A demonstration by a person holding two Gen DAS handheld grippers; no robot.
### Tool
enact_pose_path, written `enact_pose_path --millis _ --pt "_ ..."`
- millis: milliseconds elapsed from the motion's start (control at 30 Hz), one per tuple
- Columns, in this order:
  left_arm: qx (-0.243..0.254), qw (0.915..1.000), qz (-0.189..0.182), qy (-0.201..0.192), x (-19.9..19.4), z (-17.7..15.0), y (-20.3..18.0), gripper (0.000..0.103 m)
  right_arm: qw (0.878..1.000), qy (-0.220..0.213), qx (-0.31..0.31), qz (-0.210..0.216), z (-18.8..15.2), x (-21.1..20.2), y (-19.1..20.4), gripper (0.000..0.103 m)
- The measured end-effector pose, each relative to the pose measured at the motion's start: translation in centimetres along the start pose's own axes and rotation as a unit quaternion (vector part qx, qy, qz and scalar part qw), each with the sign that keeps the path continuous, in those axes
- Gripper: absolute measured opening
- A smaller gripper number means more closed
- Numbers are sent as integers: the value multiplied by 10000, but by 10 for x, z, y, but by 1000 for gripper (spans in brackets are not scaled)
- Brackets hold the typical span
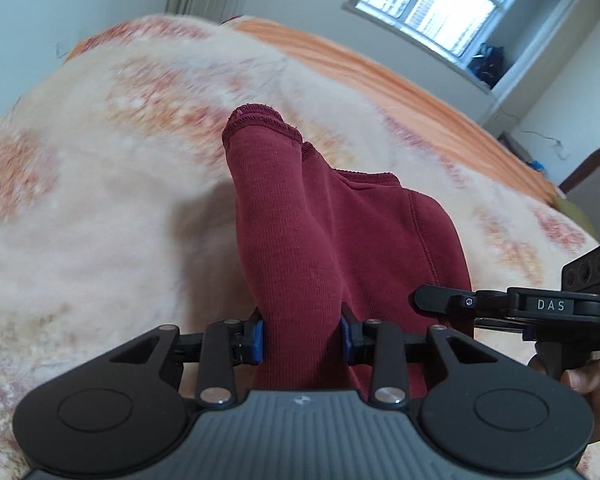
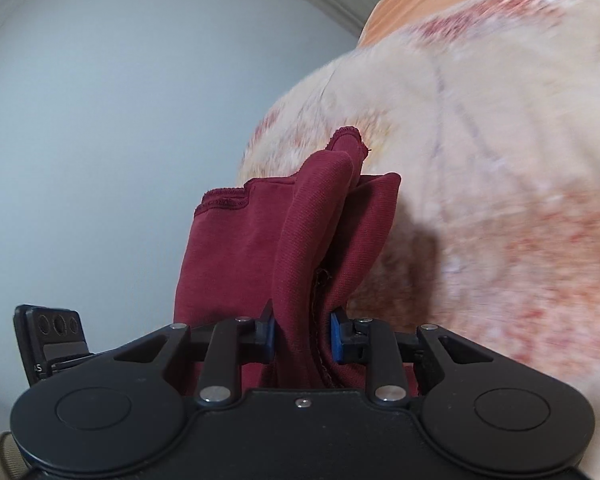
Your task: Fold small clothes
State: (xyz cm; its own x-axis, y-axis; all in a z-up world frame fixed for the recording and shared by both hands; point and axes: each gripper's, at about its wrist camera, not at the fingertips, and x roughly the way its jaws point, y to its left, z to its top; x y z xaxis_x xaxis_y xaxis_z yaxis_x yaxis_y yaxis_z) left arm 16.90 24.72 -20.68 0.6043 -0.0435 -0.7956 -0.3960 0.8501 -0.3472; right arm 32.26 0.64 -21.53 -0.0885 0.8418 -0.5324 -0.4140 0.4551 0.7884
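While the dark red garment [image 1: 312, 240] is hanging above the blanket [image 1: 100, 200], left gripper [image 1: 302, 334] and right gripper [image 2: 302, 338] are each pinching bunched fabric, likely keeping it spread for folding.

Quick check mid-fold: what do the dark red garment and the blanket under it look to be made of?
Dark red garment: likely a soft matte cotton-type knit, judging by its fine ribbed texture, overlock-stitched edges and limp folds. Blanket: probably plush fleece, with a fuzzy cream pile and blurred reddish pattern.
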Motion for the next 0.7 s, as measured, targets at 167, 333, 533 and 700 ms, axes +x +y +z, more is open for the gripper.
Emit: enact_pose_path --millis 167,333,533,700 --pt "-95 9999 -108 59 18 -5 25 40 9992 113 175 -339 -4 36 -13 28" --pt "-165 9995 -248 58 15 -12 41 53 9967 69 261 -759 -5 29 -28 42" --pt "-177 9996 -231 29 8 -14 44 59 9886 -179 -134 -1488 -8 13 -4 56" --pt "-283 9994 -177 -16 -10 -16 41 68 9799 -413 -381 -1914 -12 -5 26 56"
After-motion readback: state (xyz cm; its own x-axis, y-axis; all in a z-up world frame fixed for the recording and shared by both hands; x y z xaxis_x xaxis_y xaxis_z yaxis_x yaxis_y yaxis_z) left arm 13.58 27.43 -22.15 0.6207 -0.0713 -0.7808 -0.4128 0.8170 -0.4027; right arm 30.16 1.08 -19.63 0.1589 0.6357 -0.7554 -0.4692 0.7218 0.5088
